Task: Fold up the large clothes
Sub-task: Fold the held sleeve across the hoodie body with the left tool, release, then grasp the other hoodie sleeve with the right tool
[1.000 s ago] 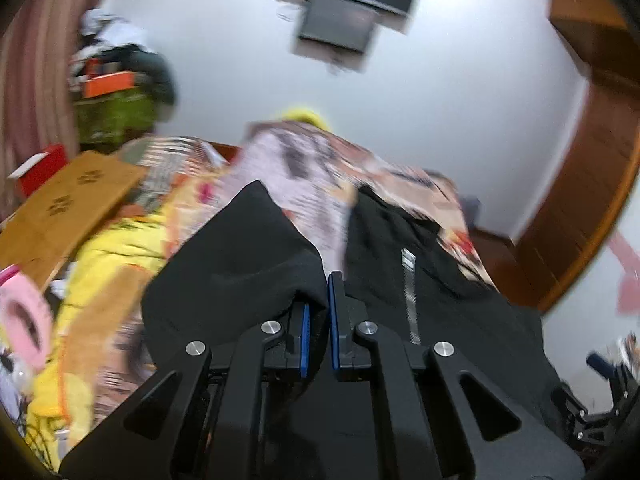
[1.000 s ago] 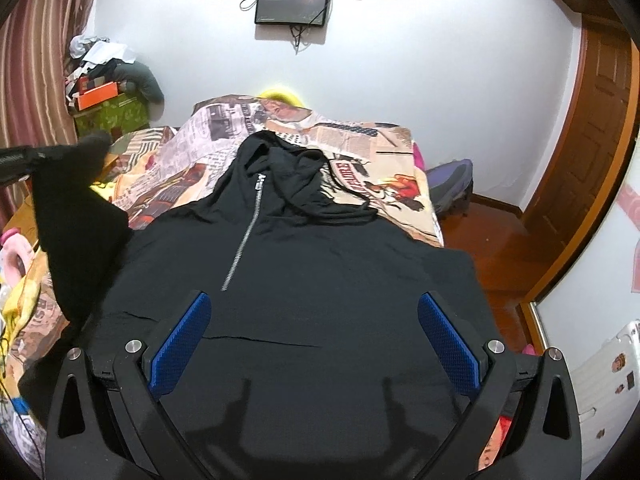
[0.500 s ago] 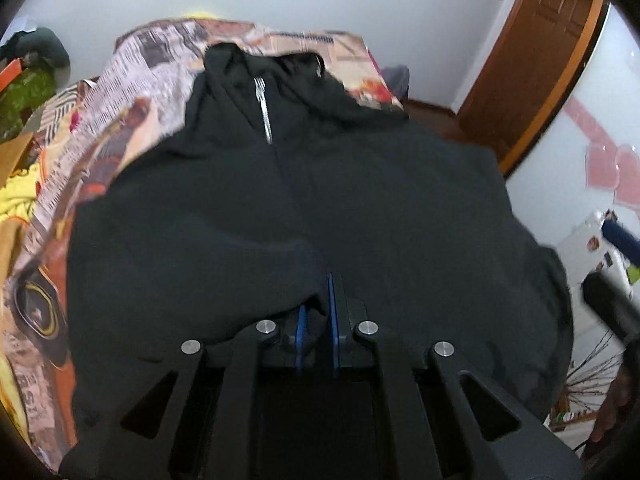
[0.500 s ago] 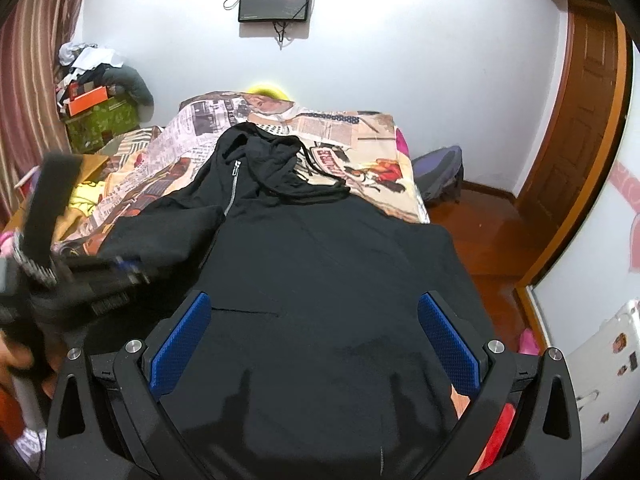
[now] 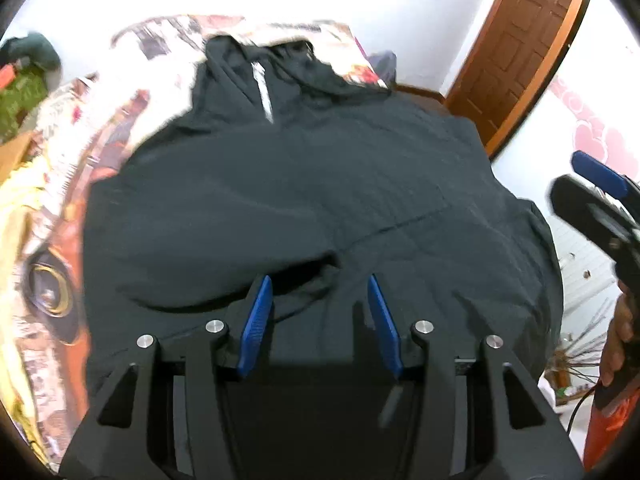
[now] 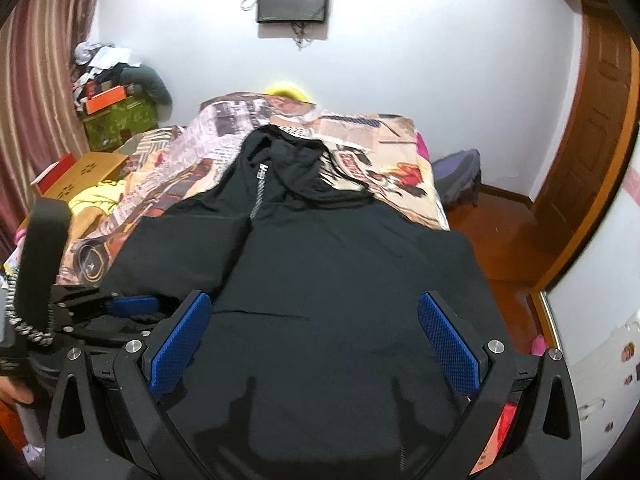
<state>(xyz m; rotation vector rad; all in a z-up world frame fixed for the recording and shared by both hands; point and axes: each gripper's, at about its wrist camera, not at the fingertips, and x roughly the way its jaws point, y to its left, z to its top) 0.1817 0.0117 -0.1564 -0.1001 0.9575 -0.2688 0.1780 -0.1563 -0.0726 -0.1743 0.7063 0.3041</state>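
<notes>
The left gripper (image 5: pixel 318 300) has its jaws opening, a folded-in sleeve (image 5: pixel 224 276) lying loose between them. The right gripper (image 6: pixel 314 336) hovers with jaws spread wide, gripping nothing. Beneath both, the black hoodie (image 6: pixel 320 264) lies flat on the bed (image 6: pixel 360 136), hood toward the wall.

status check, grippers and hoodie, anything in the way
Left gripper jaws opening, sleeve lying loose between them. Right gripper open, empty. Hoodie flat on bed, sleeve folded in. Nothing blocking.
</notes>
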